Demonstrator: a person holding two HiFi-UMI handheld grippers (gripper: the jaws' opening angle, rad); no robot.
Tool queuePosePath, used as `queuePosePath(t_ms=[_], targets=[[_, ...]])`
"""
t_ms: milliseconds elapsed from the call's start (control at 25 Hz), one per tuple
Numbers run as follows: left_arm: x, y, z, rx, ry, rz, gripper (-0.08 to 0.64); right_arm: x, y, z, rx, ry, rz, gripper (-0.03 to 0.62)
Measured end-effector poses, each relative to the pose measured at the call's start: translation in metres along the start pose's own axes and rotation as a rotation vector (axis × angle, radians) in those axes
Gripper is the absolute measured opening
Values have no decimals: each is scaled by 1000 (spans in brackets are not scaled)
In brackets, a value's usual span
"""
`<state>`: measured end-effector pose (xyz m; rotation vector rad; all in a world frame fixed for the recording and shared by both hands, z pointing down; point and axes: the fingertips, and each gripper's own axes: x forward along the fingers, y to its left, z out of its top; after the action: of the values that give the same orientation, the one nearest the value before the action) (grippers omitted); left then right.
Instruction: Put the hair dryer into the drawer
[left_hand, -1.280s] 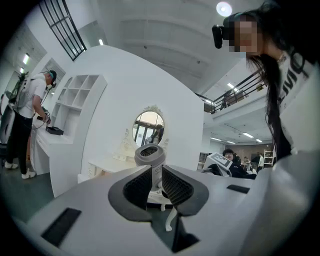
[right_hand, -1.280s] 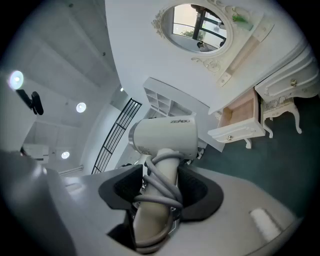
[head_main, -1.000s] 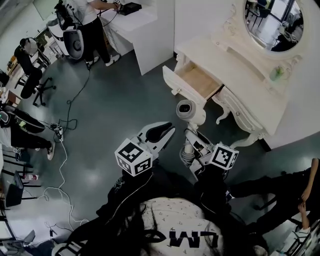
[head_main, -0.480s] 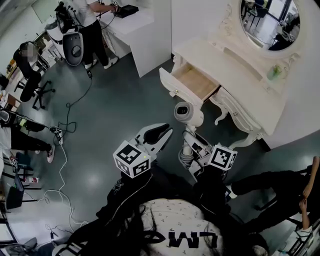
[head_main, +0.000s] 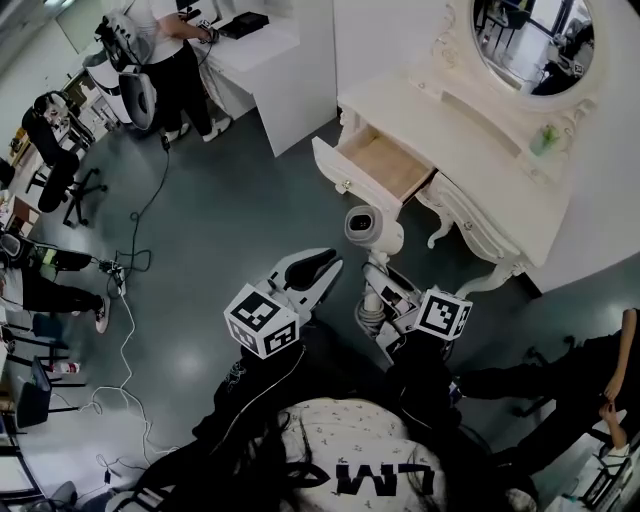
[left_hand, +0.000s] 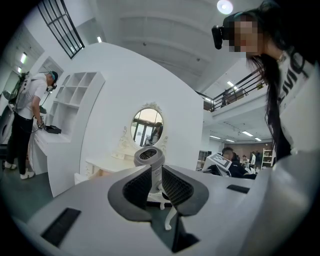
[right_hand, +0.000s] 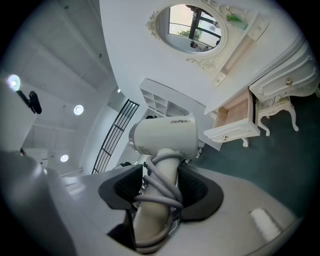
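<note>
Hair dryer (right_hand: 165, 137): rigid white plastic, probably light but top-heavy; it is upright in mid-air, well short of the drawer (head_main: 385, 165).
Best hold: the handle, where the wrapped cord (right_hand: 159, 186) adds friction; the smooth barrel looks likely to slip.
Right gripper (right_hand: 162, 192): jaws pinch the handle over the cord.
Left gripper (left_hand: 156, 185): jaws narrowly apart, empty, beside the dryer.
Drawer: pulled open from the white vanity (head_main: 480, 150).

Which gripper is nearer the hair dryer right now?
Right. The right gripper grips the handle of the hair dryer; the left gripper hangs beside it, apart, jaws empty.
</note>
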<state>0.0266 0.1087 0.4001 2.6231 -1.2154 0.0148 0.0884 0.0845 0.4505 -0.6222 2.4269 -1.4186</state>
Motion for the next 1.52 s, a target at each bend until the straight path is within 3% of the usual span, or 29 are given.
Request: queuePosePath(t_ms=[520,1240,1520], targets=[[45,49,1,-24,20,-79,55,27,-37,32,17,-43,-85,230],[112,193,44,-8,85,-292,55,146,-88,97,94,-175,-258,230],[123,222,52,0,91,-379,55,177,-87,108,59,-226,-266,230]])
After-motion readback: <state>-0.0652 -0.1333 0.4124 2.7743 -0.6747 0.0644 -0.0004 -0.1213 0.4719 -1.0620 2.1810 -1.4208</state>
